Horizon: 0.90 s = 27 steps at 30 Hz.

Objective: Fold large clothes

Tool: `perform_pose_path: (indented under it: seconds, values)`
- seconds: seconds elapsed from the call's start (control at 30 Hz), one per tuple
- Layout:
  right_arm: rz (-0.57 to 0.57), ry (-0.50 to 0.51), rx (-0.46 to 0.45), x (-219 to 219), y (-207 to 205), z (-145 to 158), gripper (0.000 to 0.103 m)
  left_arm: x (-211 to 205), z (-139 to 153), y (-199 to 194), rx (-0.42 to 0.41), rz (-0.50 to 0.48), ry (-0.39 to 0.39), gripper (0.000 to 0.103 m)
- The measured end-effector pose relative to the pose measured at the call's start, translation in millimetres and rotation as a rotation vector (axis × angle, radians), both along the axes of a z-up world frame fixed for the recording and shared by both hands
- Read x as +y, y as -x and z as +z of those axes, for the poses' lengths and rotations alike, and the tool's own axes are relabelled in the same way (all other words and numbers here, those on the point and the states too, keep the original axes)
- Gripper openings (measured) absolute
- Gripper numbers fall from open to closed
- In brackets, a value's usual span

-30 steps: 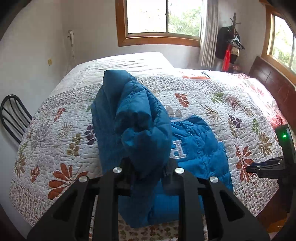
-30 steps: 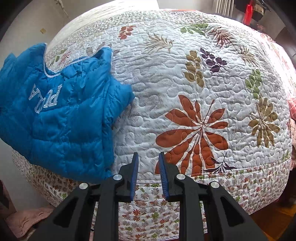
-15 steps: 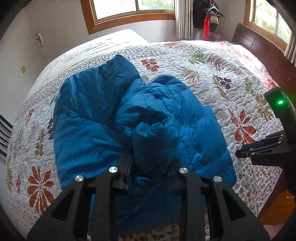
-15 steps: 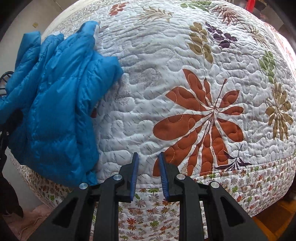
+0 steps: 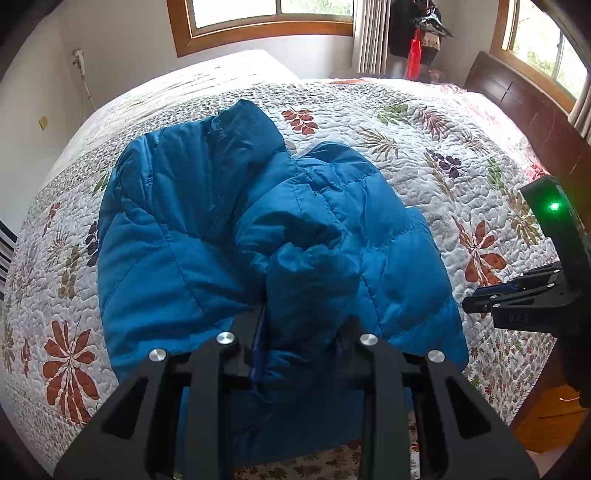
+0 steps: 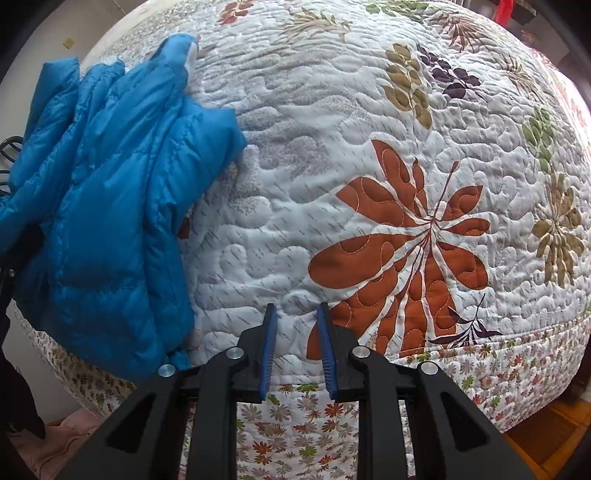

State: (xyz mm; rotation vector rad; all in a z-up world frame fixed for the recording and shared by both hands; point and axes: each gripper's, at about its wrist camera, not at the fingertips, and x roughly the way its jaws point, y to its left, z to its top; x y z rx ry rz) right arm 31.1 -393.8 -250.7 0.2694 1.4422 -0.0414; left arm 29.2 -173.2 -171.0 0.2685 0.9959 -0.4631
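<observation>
- We're looking at a blue puffer jacket (image 5: pixel 229 229) lying in a rumpled heap near the foot edge of the bed, on top of a white floral quilt (image 5: pixel 424 155).
- We're holding the left gripper (image 5: pixel 299 332) tilted down over the jacket, and a bunched fold of blue fabric is sitting right between its fingers. The jaws are opening at this moment, and with the padding bulging over them we can't really tell whether the pads are pressing on the fold or not.
- We're keeping the right gripper (image 6: pixel 295 343) off to the side of the jacket, pointing steeply down at bare quilt beside a big orange leaf print (image 6: pixel 402 251). Its blue-padded fingers (image 6: pixel 269 347) are standing a little apart with nothing between them, just quilt showing through the gap.
- From the right wrist view, the jacket is spilling a bit over the bed's edge on the left.
- In the background we're seeing a wooden-framed window (image 5: pixel 266 26), a dark wooden headboard (image 5: pixel 524 107) and some clothes hanging in the corner (image 5: pixel 417 33).
</observation>
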Motion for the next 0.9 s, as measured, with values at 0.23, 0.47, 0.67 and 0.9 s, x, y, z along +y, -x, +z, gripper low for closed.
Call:
perform_pose_path:
  seconds: [0.23, 0.47, 0.67, 0.9]
  values:
    - [0.01, 0.047, -0.141, 4, 15, 71, 0.031, 8, 36, 9, 0.018, -0.006, 0.068, 0.047]
    - [0.051, 0.015, -0.251, 19, 19, 128, 0.052, 54, 98, 13, -0.068, 0.085, 0.123, 0.061]
    - [0.186, 0.003, -0.309, 73, 14, 167, 0.085, 84, 48, -56, -0.024, 0.344, -0.179, 0.061]
    - [0.234, -0.042, -0.233, 118, -30, 154, 0.085, 93, 11, -69, -0.01, 0.36, -0.211, 0.058]
